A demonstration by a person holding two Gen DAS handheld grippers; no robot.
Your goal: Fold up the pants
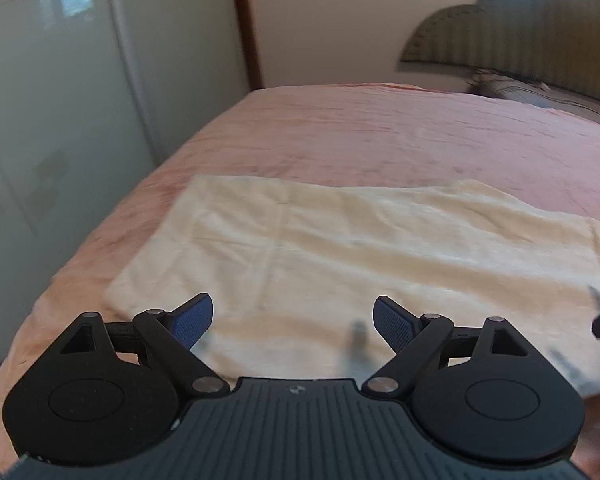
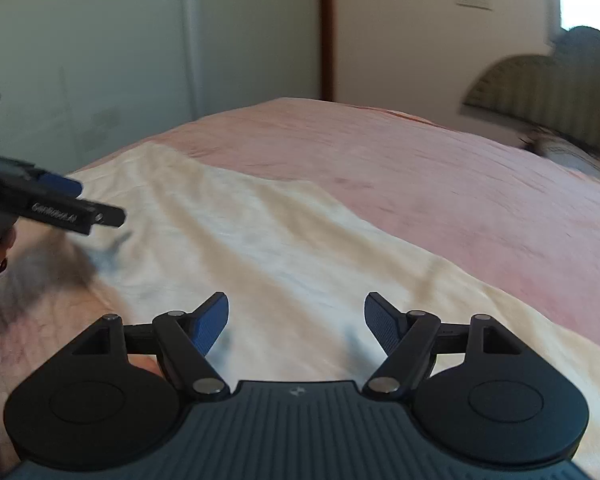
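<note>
Both tongs, the left gripper (image 1: pixel 293 319) and the right gripper (image 2: pixel 296 317), stand apart and empty over the soft, light cream cotton pants (image 1: pixel 340 248) spread just ahead on the pink bedspread (image 1: pixel 380 132), best pinched at a near edge.

A home bedroom: pink-covered bed (image 1: pixel 380 132), padded headboard (image 1: pixel 520 40), wardrobe doors (image 1: pixel 80 80).

Legible markings: one line of white lettering, too blurred to read for certain, on the side of the left gripper (image 2: pixel 100 216), up and to the left of the right gripper's fingers (image 2: pixel 212 326). No other text readable.
</note>
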